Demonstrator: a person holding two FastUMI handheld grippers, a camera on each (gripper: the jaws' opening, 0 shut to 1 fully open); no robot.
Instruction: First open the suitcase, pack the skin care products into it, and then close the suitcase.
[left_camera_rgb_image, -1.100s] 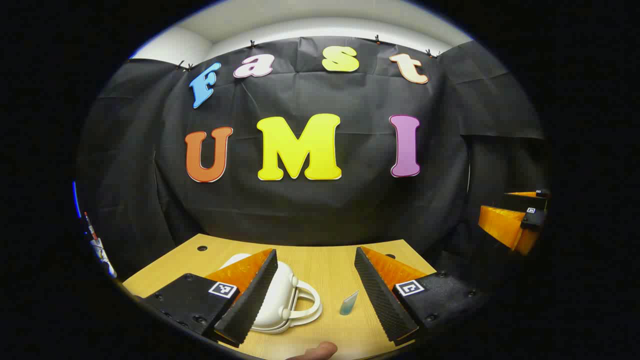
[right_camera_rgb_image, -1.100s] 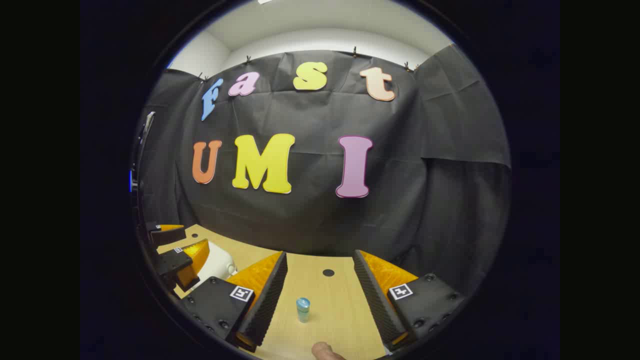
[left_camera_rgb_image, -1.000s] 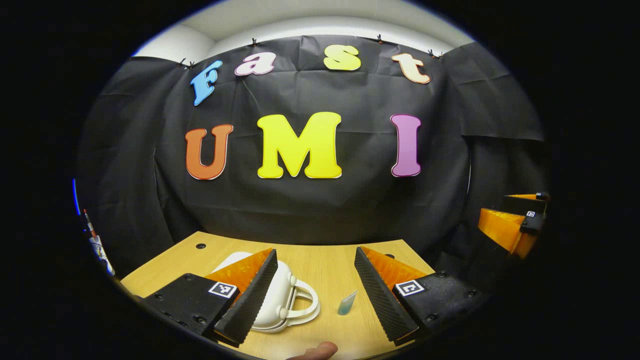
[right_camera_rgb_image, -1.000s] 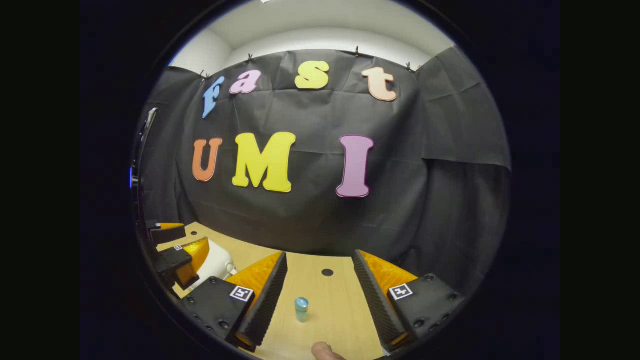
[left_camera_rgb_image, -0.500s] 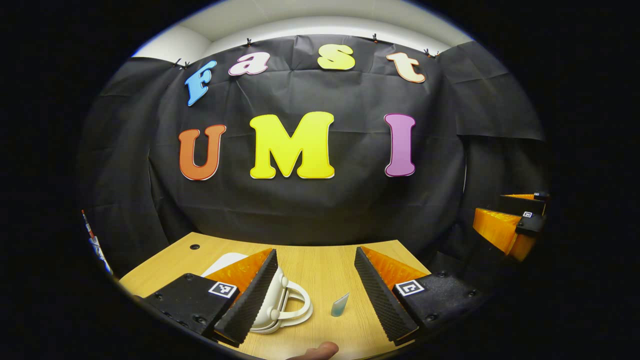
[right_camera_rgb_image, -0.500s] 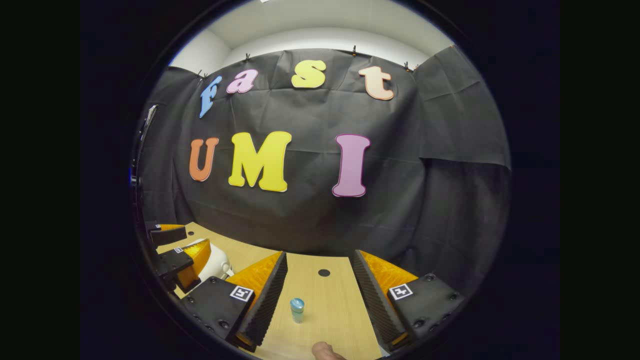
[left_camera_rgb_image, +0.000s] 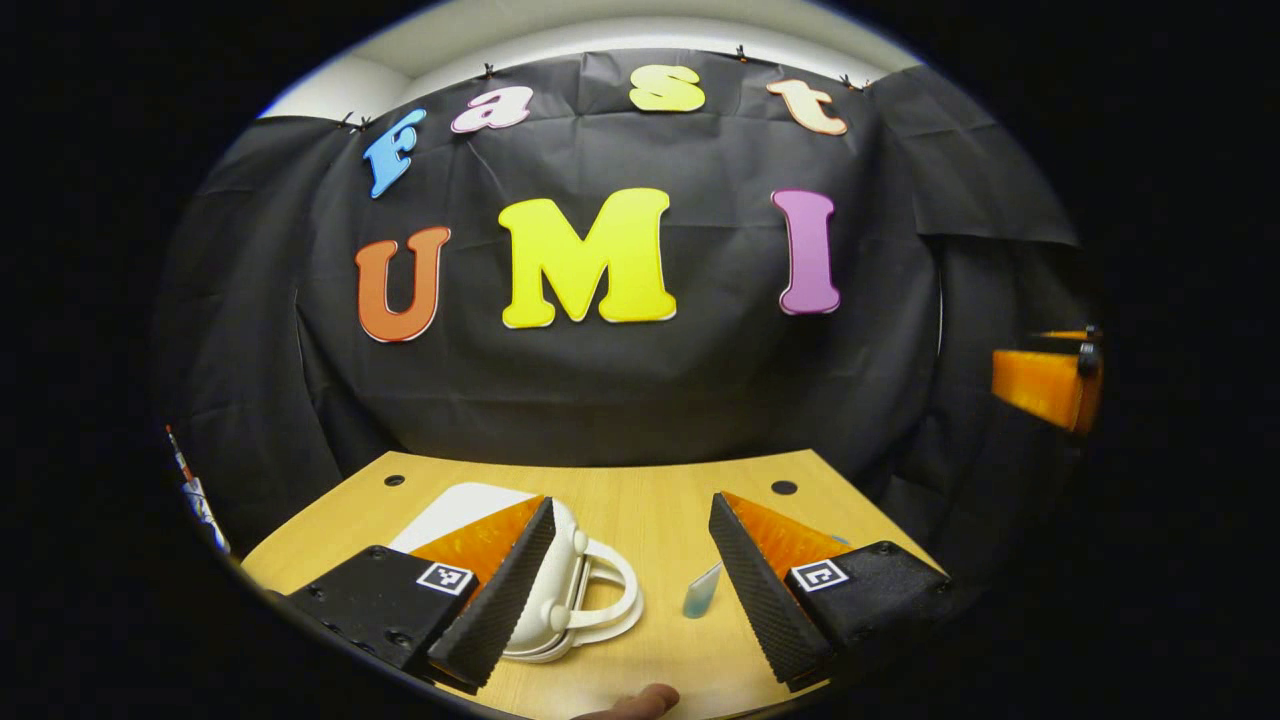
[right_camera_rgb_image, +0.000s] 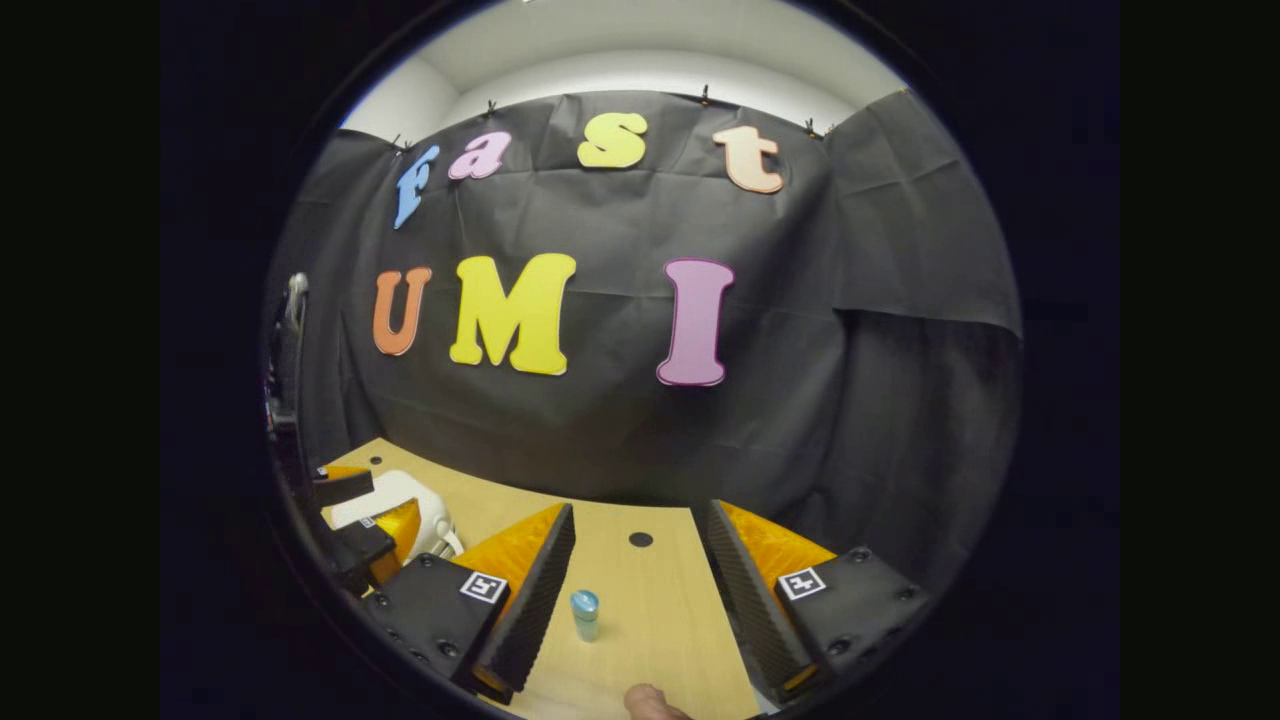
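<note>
Wooden table (left_camera_rgb_image: 640, 510), white suitcase (left_camera_rgb_image: 560, 590), black cloth wall (right_camera_rgb_image: 620, 420)

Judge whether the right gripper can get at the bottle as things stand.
Probably yes: the right gripper is open, the bottle stands upright between its jaws on bare table, nothing between.

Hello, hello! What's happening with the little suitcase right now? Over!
Left gripper open, right gripper open. White suitcase closed, untouched. Small blue bottle standing on table. Nothing blocking.
</note>
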